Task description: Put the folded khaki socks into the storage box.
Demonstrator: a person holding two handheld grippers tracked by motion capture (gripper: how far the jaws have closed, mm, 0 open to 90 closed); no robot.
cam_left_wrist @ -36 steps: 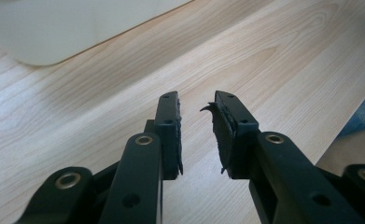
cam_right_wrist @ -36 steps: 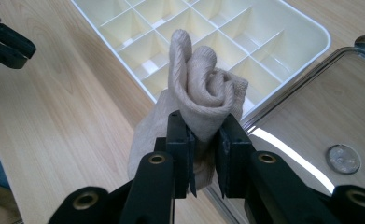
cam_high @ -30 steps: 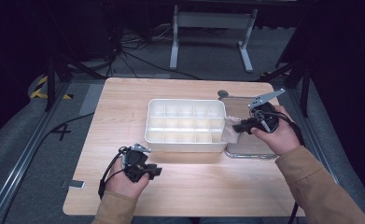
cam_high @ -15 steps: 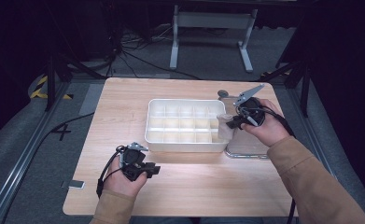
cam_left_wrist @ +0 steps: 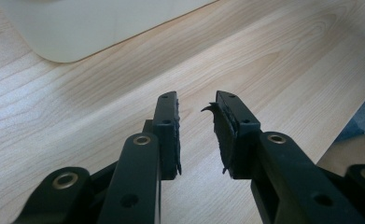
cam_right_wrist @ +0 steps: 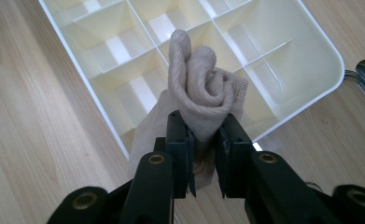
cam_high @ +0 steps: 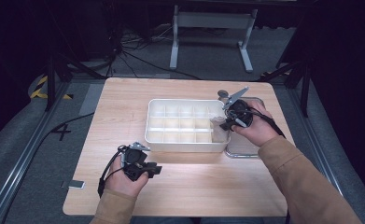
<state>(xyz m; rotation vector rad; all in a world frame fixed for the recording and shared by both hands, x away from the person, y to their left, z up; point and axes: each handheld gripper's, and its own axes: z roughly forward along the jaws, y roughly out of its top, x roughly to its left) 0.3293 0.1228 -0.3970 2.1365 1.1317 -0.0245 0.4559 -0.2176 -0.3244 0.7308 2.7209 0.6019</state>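
The right gripper (cam_right_wrist: 203, 140) is clenched on a rolled beige sock (cam_right_wrist: 201, 93), which sticks out from between its jaws and hangs above the right end of the white divided box (cam_right_wrist: 306, 81), over its near right compartments. In the high view this gripper (cam_high: 227, 122) sits at the box's right edge. The left gripper (cam_left_wrist: 196, 126) rests released on the wooden table (cam_left_wrist: 287, 60), near left of the box, nothing between its jaws

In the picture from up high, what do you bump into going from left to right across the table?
Left gripper, open and empty → white plastic divided tray → rolled beige sock clamped in the right gripper.
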